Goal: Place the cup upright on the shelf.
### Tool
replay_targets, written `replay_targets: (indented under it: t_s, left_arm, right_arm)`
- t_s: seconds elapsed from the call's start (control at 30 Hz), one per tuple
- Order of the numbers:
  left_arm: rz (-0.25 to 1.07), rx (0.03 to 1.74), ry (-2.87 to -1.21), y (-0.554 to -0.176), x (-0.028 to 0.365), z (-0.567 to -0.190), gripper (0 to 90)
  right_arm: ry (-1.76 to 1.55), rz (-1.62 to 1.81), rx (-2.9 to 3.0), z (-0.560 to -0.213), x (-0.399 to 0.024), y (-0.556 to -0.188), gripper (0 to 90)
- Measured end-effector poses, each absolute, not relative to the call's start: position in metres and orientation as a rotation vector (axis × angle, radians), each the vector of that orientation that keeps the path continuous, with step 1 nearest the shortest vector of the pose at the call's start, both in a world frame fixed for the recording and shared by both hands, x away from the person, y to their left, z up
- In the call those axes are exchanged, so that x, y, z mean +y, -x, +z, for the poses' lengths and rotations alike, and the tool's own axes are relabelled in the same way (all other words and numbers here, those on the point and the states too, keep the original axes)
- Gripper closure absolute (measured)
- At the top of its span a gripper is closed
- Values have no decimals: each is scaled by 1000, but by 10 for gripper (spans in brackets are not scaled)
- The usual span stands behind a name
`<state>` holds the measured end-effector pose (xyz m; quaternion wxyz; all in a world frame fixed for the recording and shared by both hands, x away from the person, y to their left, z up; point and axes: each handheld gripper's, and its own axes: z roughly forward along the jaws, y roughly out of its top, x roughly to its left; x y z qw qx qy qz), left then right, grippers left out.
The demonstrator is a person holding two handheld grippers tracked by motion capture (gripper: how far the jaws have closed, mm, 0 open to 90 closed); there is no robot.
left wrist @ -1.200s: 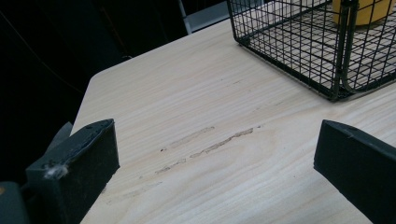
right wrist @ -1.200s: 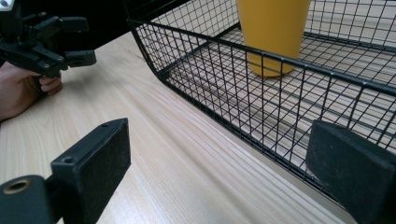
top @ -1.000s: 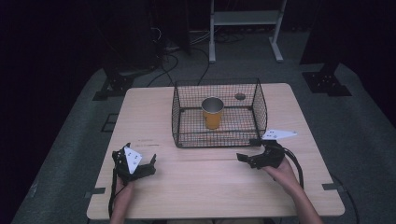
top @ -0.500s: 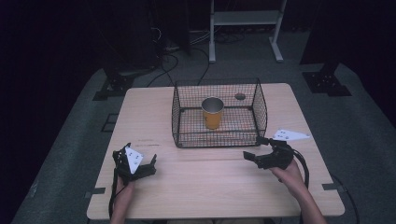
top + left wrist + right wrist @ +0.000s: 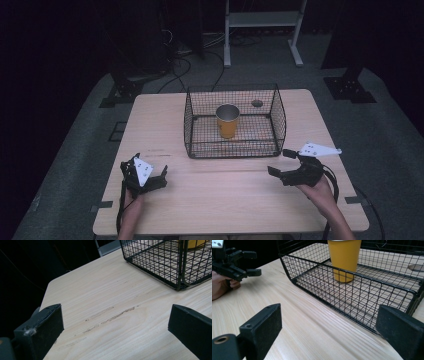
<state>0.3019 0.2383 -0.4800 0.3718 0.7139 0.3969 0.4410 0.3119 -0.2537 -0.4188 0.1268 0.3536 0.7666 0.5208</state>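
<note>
Cup (image 5: pixel 228 121), yellow with steel rim, upright in basket (image 5: pixel 278 111); both tools wide.

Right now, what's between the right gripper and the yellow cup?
The basket's front wire wall. In the right gripper view it stands between the right gripper and the cup; before it there is bare table.

We saw the yellow cup (image 5: pixel 193 243) cut off by the top edge in the left gripper view, its rim lost in the right gripper view; a small dark object (image 5: pixel 257 103) near the table's (image 5: pixel 210 200) far edge stayed too small to identify.
</note>
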Motion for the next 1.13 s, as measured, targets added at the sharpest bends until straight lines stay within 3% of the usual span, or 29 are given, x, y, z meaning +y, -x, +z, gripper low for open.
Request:
replay_targets:
  t_s: [1.13]
  left_arm:
    - [1120,1034,-1820,-303,239,-480,0]
  right_arm:
    - [-1044,1477,2150,-437,-267,-278,61]
